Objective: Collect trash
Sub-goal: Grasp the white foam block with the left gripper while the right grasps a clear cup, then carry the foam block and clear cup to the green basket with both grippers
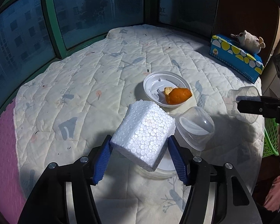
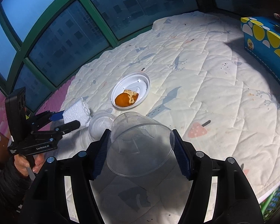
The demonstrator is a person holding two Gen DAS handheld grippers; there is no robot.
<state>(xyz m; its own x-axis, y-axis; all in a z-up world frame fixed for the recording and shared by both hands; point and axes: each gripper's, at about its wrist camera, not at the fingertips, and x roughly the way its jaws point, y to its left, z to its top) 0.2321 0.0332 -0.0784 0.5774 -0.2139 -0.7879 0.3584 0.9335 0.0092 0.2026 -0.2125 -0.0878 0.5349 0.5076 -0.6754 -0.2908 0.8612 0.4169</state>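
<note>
the left gripper (image 1: 140, 156) pinches a white foam block (image 1: 142, 136) between its two blue pads (image 1: 100, 164). the block sits tilted and is up off the quilted mat (image 1: 84, 85), right in front of the camera. under the block lies a clear round lid (image 1: 164, 169), partly hidden.

the right gripper (image 2: 141, 153) squeezes a clear plastic cup (image 2: 140, 145) by its wide open end. the cup points away from the camera and is held above the mat. in the left view the same cup (image 1: 244, 102) shows far to the right.

just beside the foam block lies another clear cup (image 1: 196, 127), tipped on its side on the mat. a bit further back sits a white plate (image 1: 155, 82) with a piece of orange peel (image 1: 179, 98) on it. the plate is near both grippers but touches neither.

at the far right edge of the mat stands a blue box with yellow and white spots (image 1: 235, 57). a small soft toy (image 1: 248, 39) lies on top of it. a green mesh basket (image 1: 270, 138) peeks in at the right side, next to the mat. a hand (image 2: 28, 163) grips the handle of the left gripper.
</note>
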